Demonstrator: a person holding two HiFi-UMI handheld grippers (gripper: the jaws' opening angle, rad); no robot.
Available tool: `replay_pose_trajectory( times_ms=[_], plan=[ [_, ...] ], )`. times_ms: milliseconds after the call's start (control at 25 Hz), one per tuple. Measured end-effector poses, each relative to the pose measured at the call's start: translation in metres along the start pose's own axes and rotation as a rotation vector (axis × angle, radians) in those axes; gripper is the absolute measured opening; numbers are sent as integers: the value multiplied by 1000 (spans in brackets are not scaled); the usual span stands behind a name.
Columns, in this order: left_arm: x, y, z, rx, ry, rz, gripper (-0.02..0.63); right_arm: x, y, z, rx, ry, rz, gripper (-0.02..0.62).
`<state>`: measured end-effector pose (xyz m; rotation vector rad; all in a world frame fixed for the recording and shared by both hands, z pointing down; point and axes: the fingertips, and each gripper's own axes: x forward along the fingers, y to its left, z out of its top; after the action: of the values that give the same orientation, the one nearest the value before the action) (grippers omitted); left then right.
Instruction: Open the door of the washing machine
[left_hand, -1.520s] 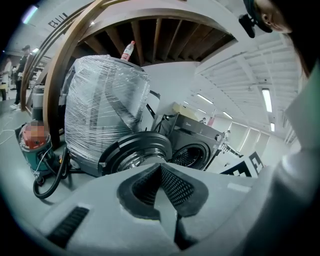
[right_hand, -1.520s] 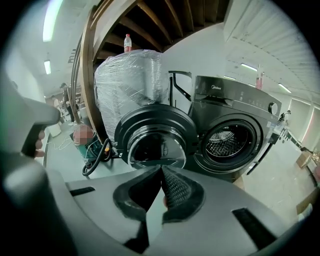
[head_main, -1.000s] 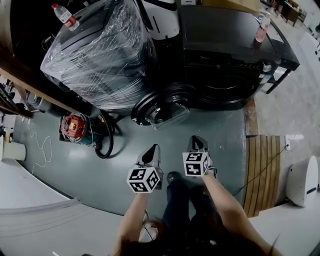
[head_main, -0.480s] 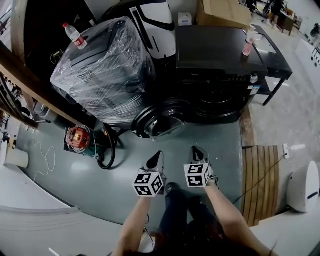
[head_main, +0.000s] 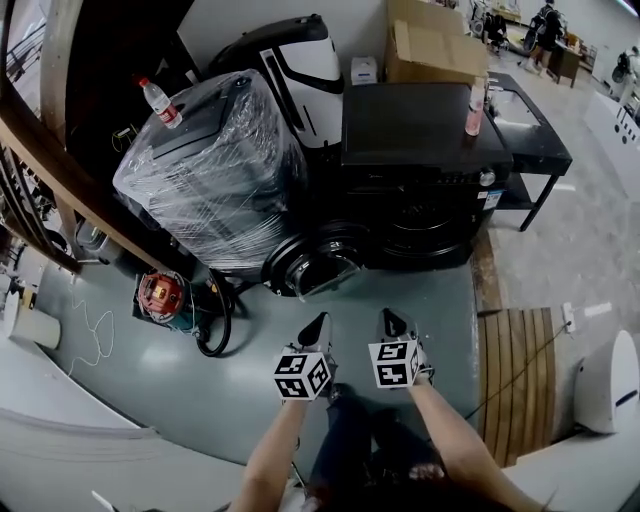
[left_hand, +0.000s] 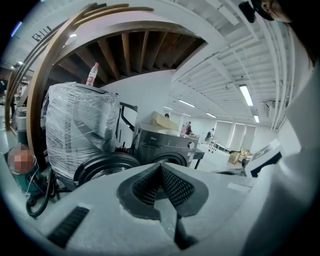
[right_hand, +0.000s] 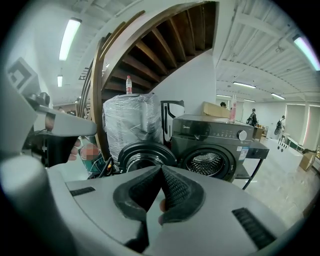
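Left tongs (head_main: 320, 322) pressed together, empty; right tongs (head_main: 389, 320) likewise; washer (head_main: 425, 190) door (head_main: 318, 262) stands open, swung left beside wrapped unit (head_main: 210, 170); drum (right_hand: 207, 162) visible; both tongs well short of it.

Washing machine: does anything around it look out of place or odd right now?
Nothing looks spilled or broken. The door already hangs wide open to the left of the drum. A pink bottle stands on top of the washing machine, and a black hose lies looped on the floor near the door.
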<state>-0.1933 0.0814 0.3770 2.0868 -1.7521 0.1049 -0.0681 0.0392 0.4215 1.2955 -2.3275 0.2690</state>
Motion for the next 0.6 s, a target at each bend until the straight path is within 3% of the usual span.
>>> replay_pose_trajectory(
  times_ms=[320, 600],
  plan=[
    [6, -25, 14, 26, -14, -44, 11, -28, -10, 16, -10, -34, -19, 0],
    [4, -27, 34, 60, -24, -78, 12, -42, -13, 26, 60, -37, -75, 0]
  ],
)
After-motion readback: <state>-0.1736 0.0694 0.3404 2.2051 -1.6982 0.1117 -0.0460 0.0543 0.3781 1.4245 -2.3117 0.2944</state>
